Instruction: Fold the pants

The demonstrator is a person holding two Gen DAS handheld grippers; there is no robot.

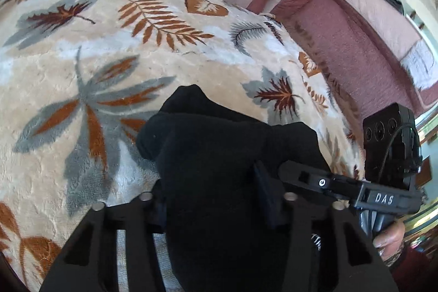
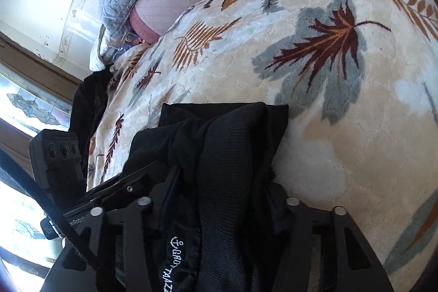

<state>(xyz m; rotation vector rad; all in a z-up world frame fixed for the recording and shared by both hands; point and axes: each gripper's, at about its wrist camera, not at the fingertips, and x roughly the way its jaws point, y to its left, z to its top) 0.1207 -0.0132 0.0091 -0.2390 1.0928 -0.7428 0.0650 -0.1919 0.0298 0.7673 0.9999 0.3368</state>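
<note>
black pants bunch at lower centre of both frames, above the leaf-print blanket; left claw and right claw each pinch folds of them.

The pants were plain black, soft and kinda fleecy looking, bunched up in a thick wad rather than laid flat. In the right wrist view the pants showed a ribbed knit band and a strip with white stitched lettering plus a little anchor logo. The bundle hung over a cream blanket with a leaf print, folds stacked on each other
</note>
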